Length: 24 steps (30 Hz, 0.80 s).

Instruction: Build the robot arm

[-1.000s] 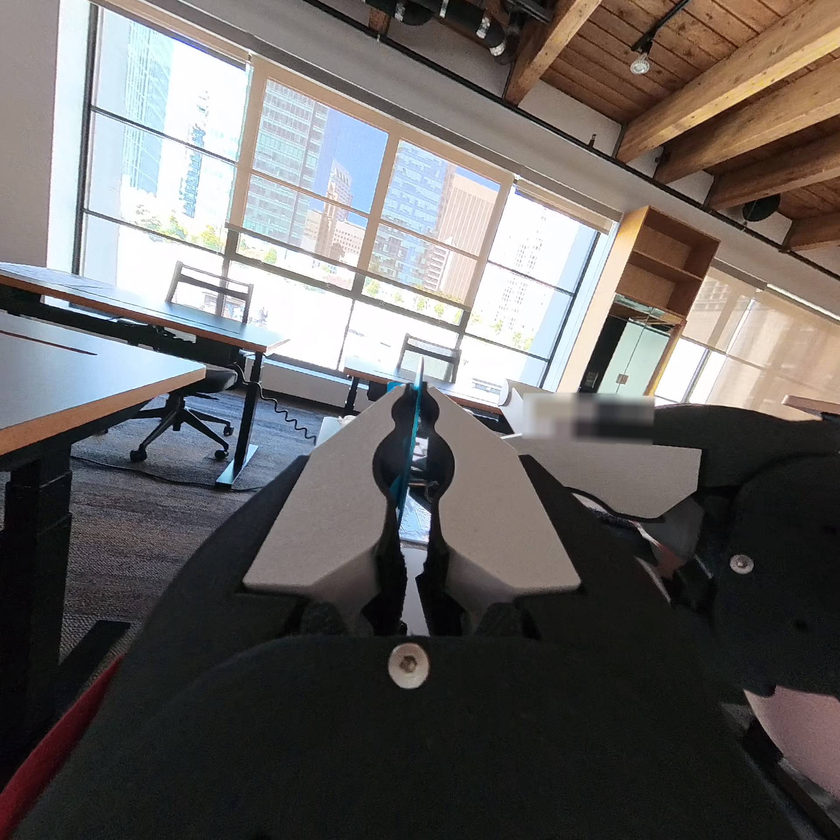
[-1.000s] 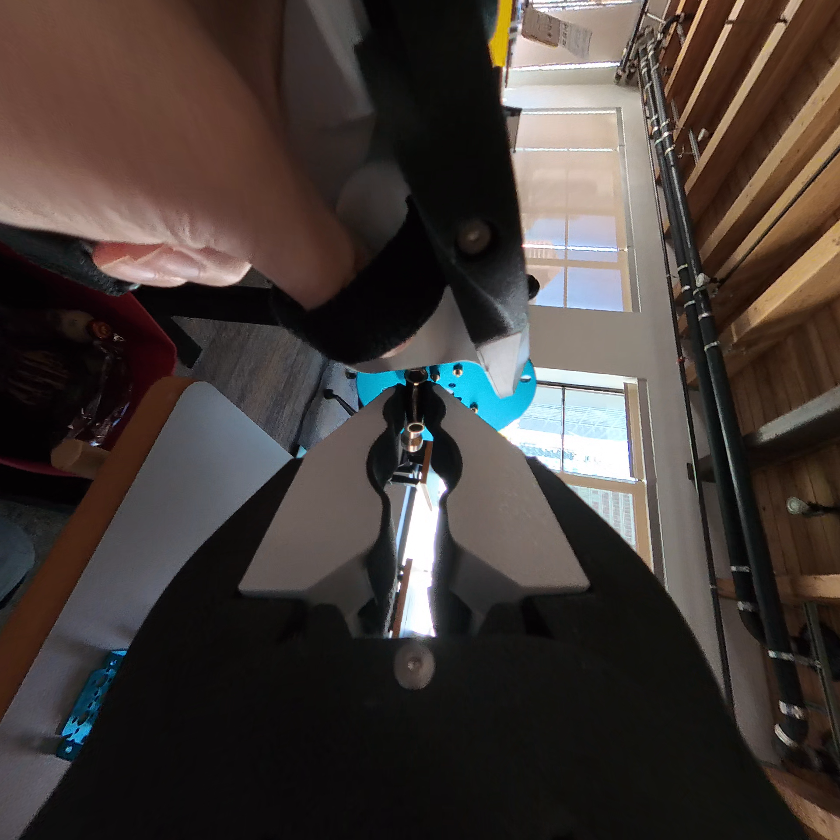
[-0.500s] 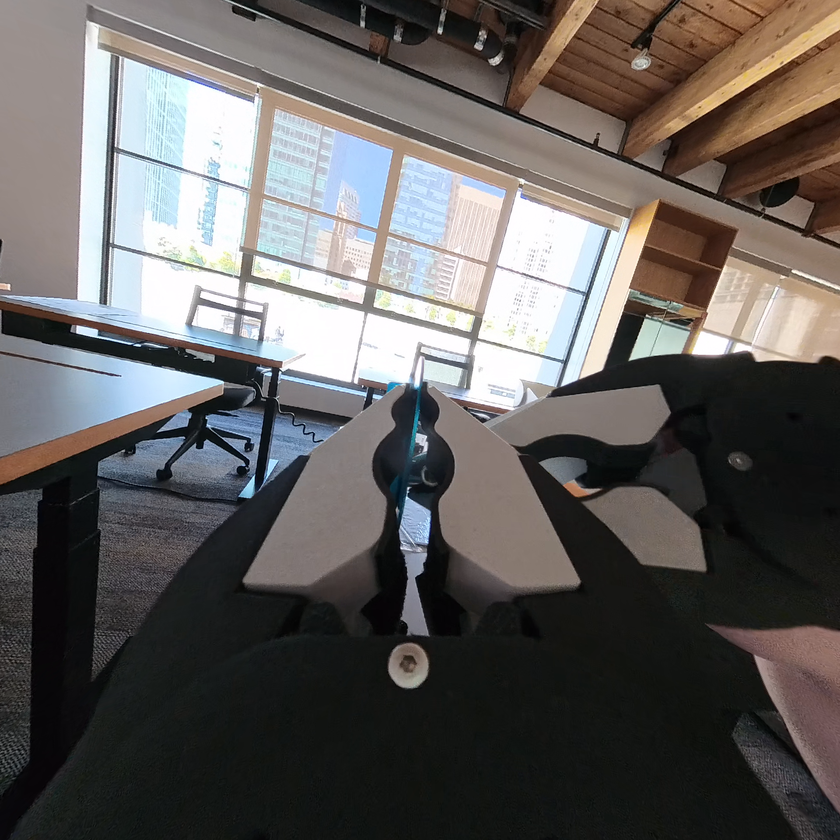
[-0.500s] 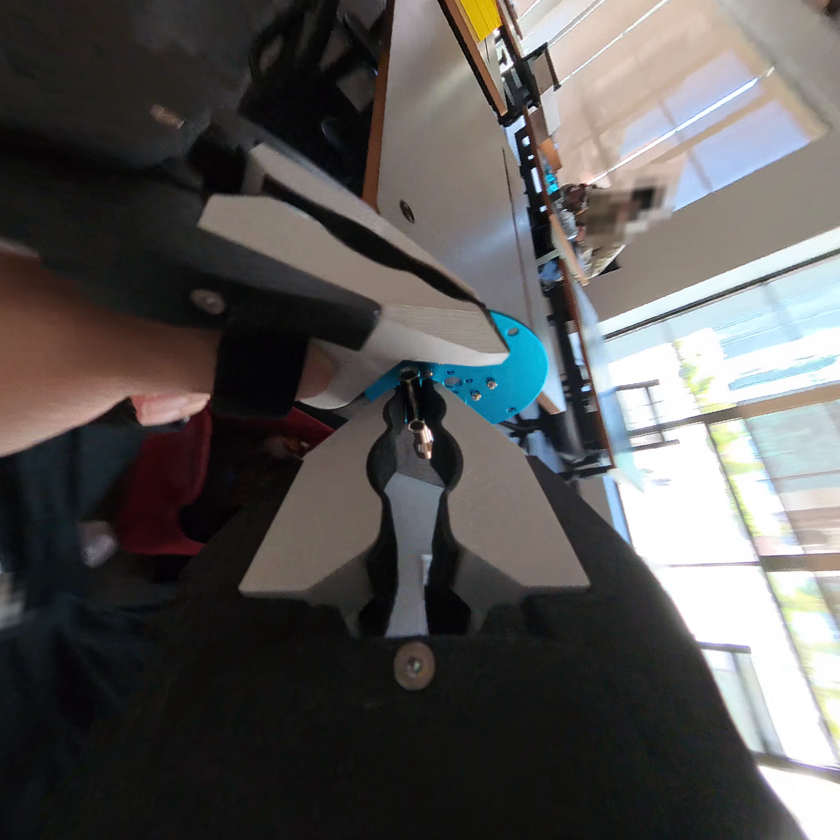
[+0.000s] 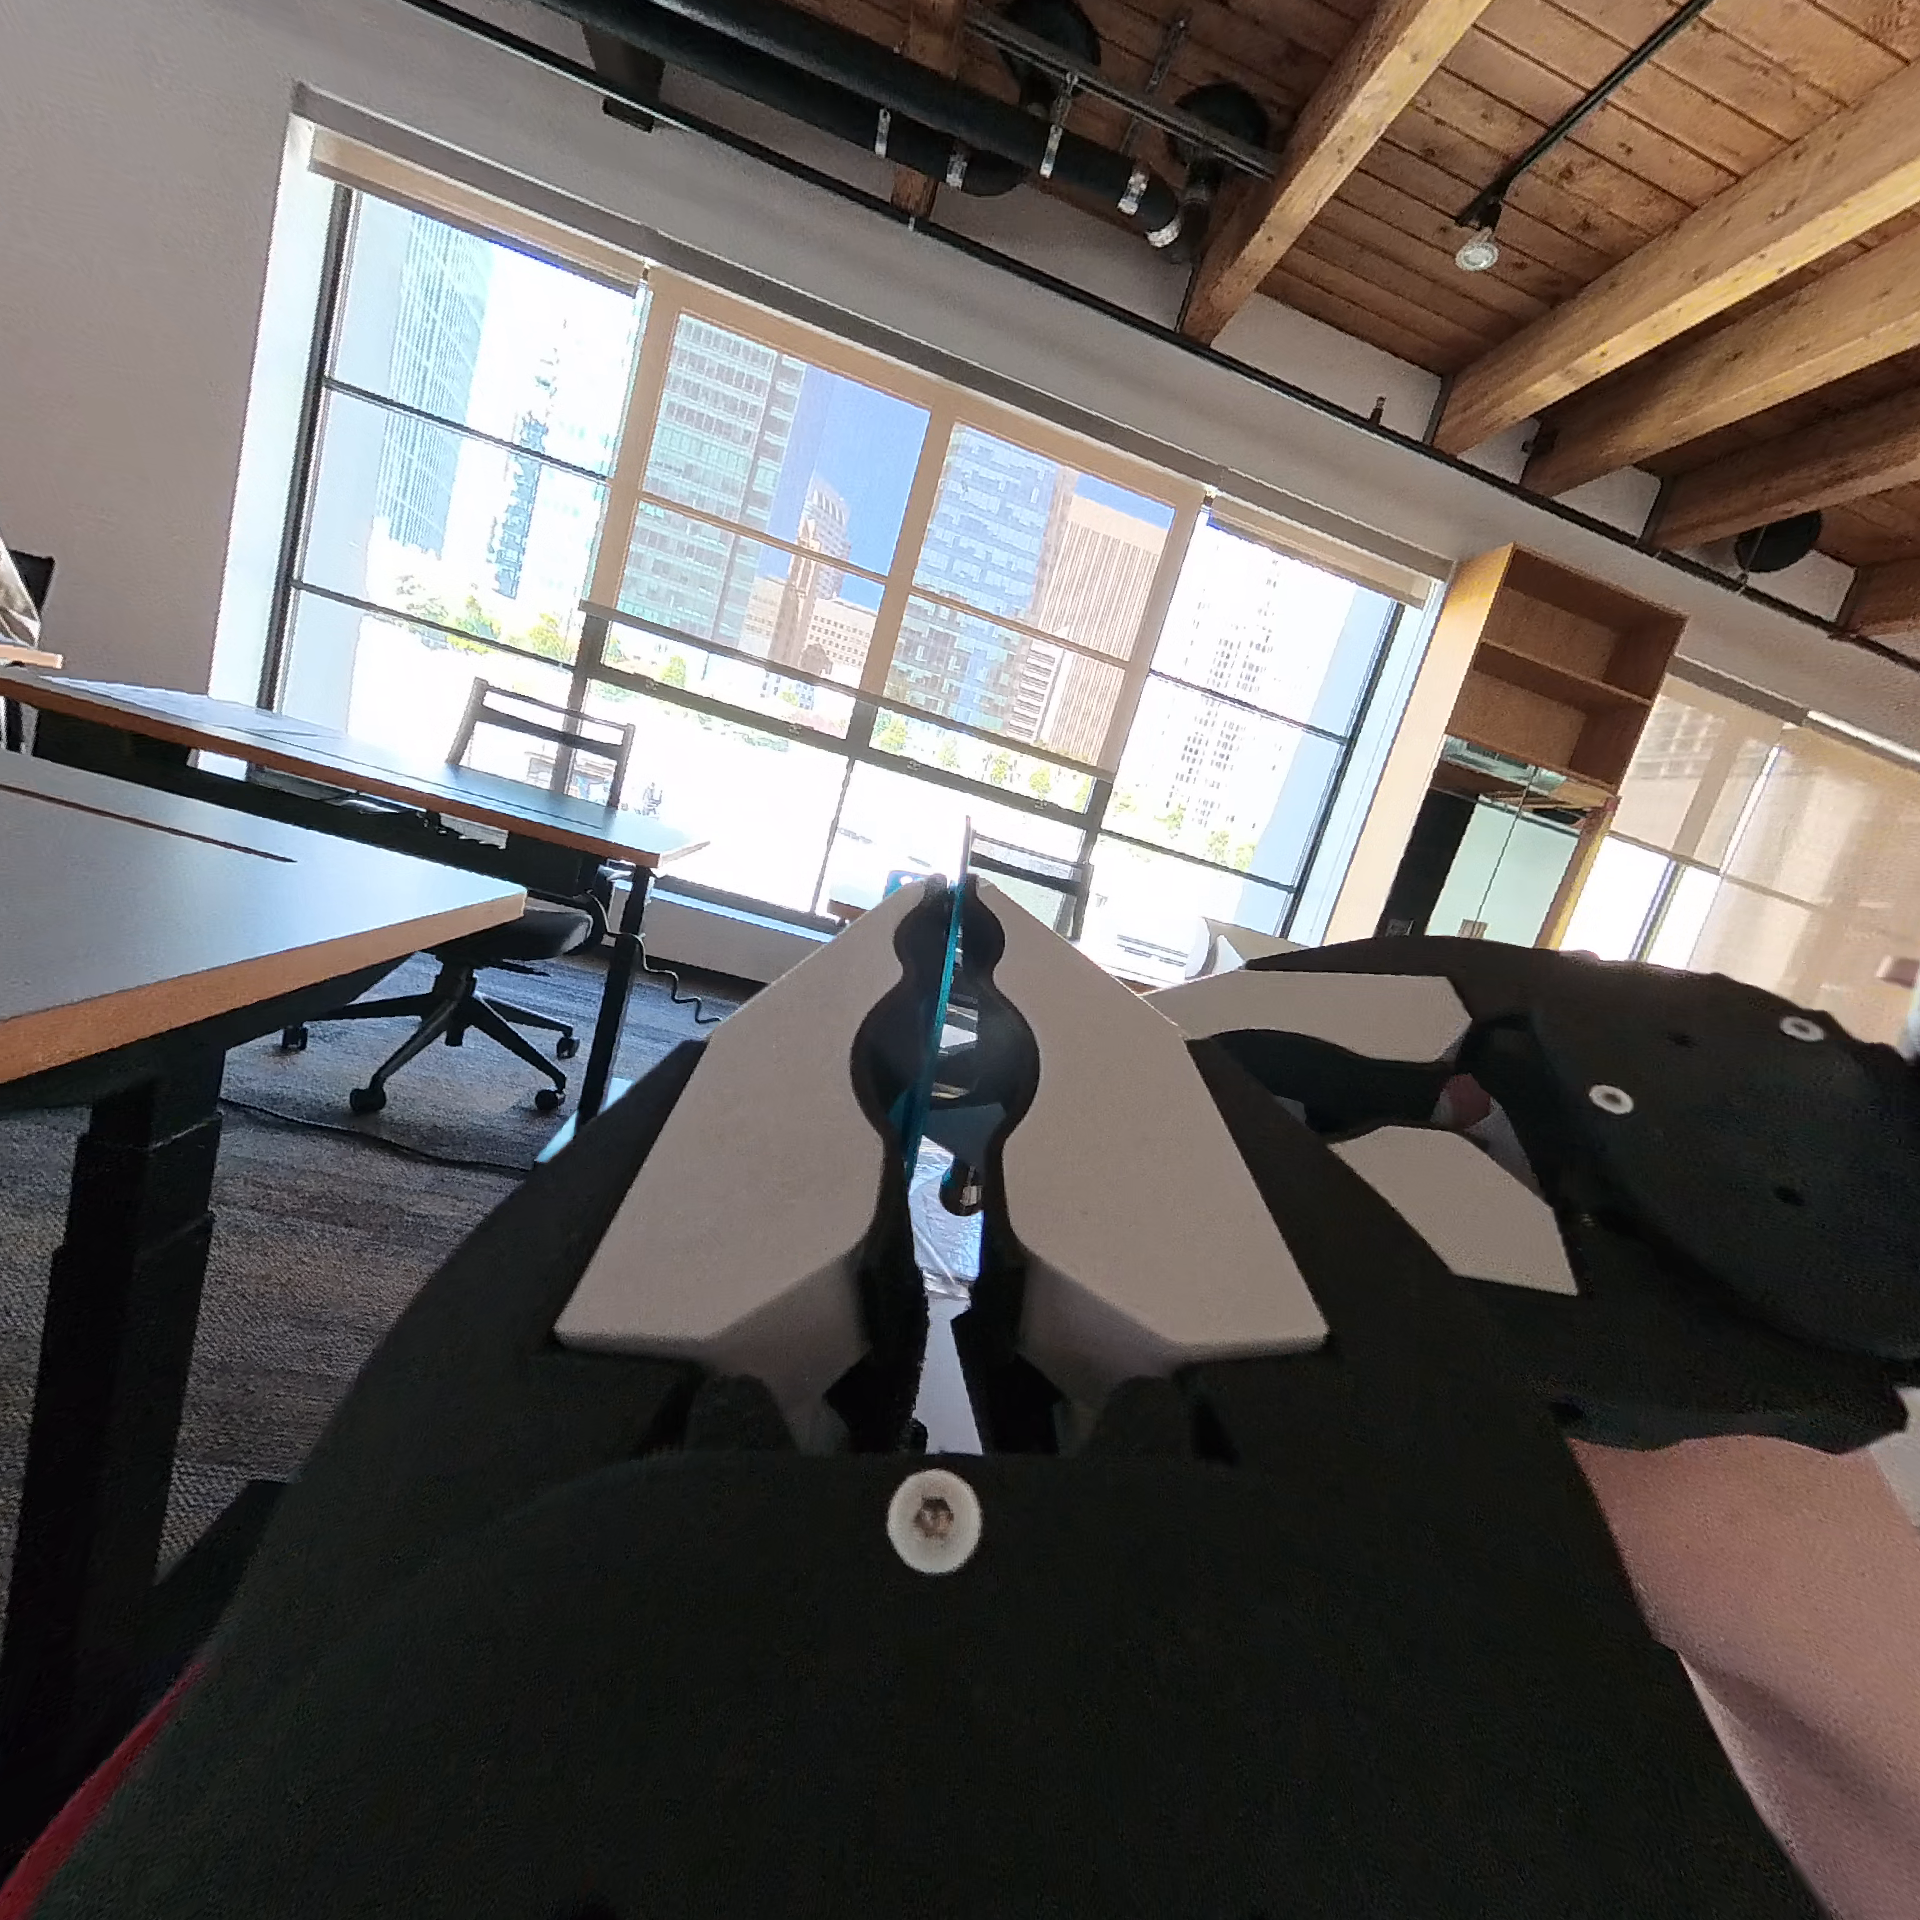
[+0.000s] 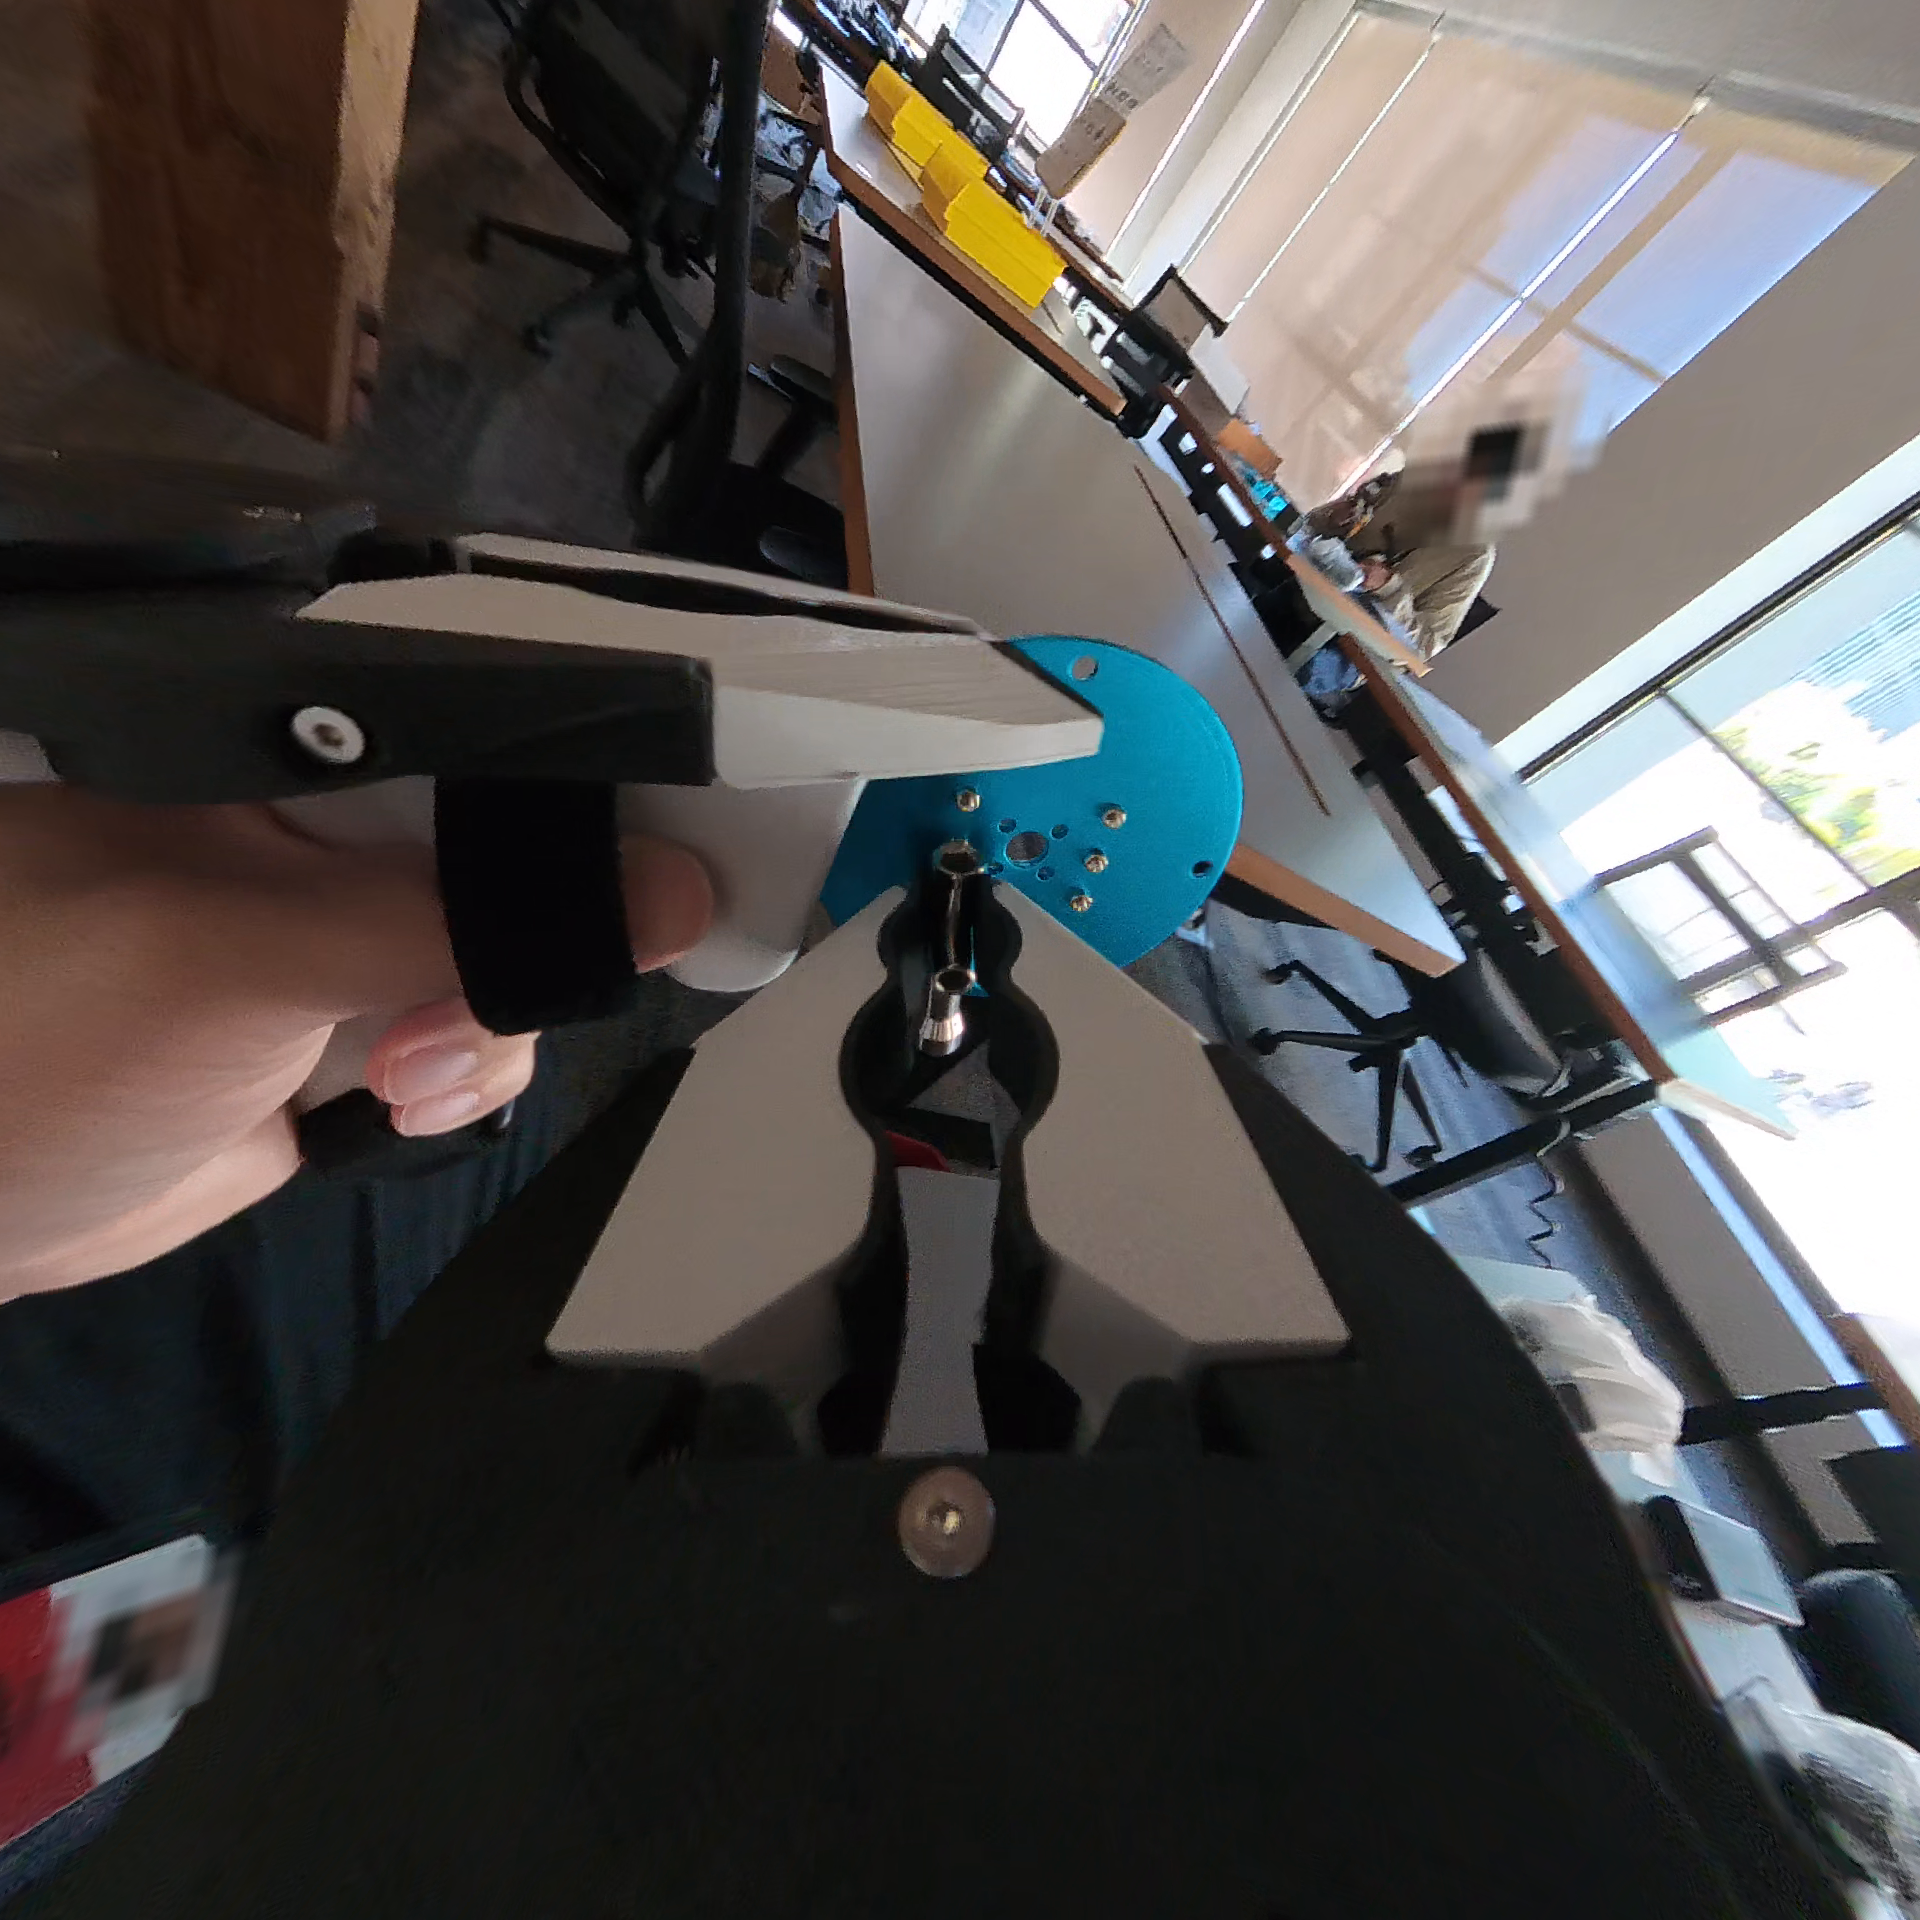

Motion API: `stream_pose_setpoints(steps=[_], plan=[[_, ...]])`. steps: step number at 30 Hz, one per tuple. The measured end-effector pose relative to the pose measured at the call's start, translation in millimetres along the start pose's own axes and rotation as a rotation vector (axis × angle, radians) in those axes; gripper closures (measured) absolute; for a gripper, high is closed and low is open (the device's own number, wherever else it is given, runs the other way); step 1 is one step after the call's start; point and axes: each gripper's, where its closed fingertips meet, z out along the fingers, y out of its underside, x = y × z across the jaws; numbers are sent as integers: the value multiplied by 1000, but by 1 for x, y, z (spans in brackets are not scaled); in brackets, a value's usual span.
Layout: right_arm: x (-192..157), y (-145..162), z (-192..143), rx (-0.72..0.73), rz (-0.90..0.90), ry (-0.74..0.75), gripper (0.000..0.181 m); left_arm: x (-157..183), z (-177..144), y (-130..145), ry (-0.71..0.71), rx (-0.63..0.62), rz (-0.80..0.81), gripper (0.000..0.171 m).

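My left gripper point(image 5: 951, 894) is shut on a thin round blue metal disc point(image 5: 935, 997), which shows edge-on between its fingers. In the right wrist view the disc point(image 6: 1132, 769) faces the camera, with small holes and brass screws near its middle, held by the left gripper's fingers point(image 6: 883, 696) and a hand point(image 6: 208, 987). My right gripper point(image 6: 951, 899) is shut on a small silver metal tool point(image 6: 940, 1023) with a knurled end. Its tip point(image 6: 956, 857) touches the disc near the centre hole. The right gripper's fingers point(image 5: 1351, 997) show at the right of the left wrist view.
Dark desks with wooden edges point(image 5: 208, 935) and an office chair point(image 5: 488, 997) stand to the left, before large windows. A wooden shelf point(image 5: 1538, 707) stands at the right. A long desk point(image 6: 1039, 499) carries yellow bins point(image 6: 987, 229). A seated person point(image 6: 1423, 582) is farther off. The tips of one gripper are about 4 centimetres away from the tips of the other.
Both views have swung while the grips stay the same. The right gripper has rolled and now faces the disc squarely, with the tool tip at its centre area.
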Motion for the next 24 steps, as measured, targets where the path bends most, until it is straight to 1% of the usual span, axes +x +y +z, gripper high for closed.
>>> stream_pose_setpoints(steps=[2,5,7,11,16,18,20,24], plan=[[0,2,2,-12,-5,-10,174,-1,1,3,-4,-23,18,171],[0,8,4,-51,87,-108,176,-1,3,9,-5,-64,56,171],[1,8,5,-48,141,-127,175,0,4,8,-16,-62,67,171],[5,8,6,-32,132,-67,175,2,6,7,-16,-53,40,170],[7,6,5,71,312,-86,175,2,6,3,-10,-12,-31,170],[10,6,3,102,297,-59,175,3,7,2,7,-5,-88,170],[11,6,3,105,255,-29,174,3,8,3,13,-12,-107,170],[13,7,3,110,310,-40,175,3,9,2,15,4,-126,170]])
